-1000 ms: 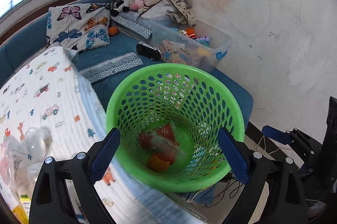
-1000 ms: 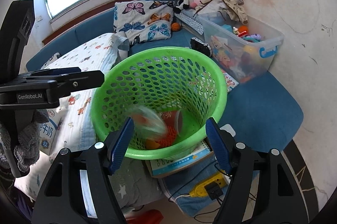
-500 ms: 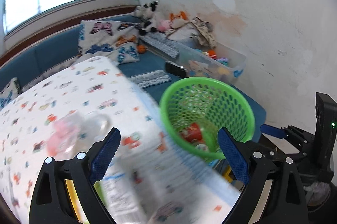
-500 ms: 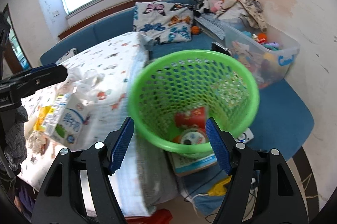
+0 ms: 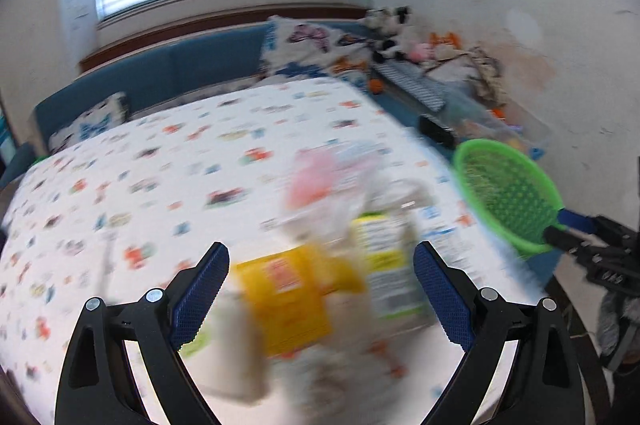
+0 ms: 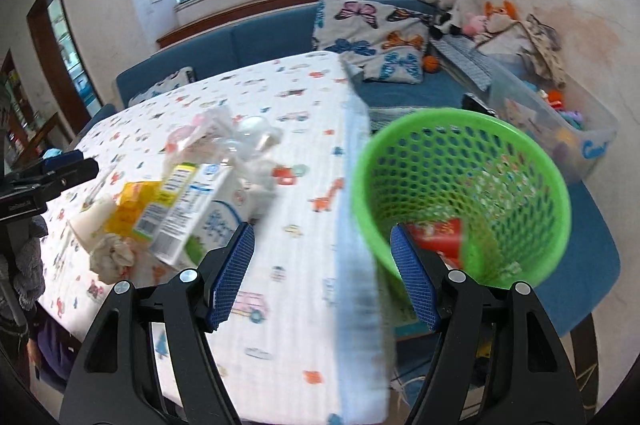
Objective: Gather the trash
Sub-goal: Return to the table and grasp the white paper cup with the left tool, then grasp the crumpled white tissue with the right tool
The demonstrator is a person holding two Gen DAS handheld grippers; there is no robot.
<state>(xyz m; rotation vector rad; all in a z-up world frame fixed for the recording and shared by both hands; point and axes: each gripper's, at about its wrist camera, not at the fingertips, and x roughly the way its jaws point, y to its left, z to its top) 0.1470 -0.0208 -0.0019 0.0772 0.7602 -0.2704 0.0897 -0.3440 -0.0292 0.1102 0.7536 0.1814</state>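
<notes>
In the left wrist view, the left hand-held gripper (image 5: 320, 289) has its jaws spread wide with nothing pressed between the blue pads. It points down at a heap of trash on the desk (image 5: 120, 185), which is covered by a white cloth printed with small cars and animals. The picture is blurred, but a yellow packet (image 5: 288, 297) lies in the gap between the fingers, a milk carton (image 5: 386, 265) lies just beside it to the right, and a crumpled clear plastic bag (image 5: 320, 181) with something pink in it sits behind them. The green basket (image 5: 508, 197) shows at the right edge of the desk, apart from the heap, with the tip of the right hand-held gripper in front of it.

In the right wrist view, the right hand-held gripper (image 6: 322, 277) is likewise open and empty, aimed at the desk edge between the heap and the green basket (image 6: 460, 193). The basket stands just off the desk's right side and holds a red wrapper (image 6: 436, 237) at the bottom. On the desk to the left lie the milk carton (image 6: 188, 209) on its side, the yellow packet (image 6: 132, 209) touching it, a wad of tissue (image 6: 112, 253) in front, and the clear plastic bag (image 6: 224, 137) behind. The left hand-held gripper's finger reaches in from the left edge near the heap. A butterfly pillow (image 6: 372, 37) rests on the blue sofa behind.
</notes>
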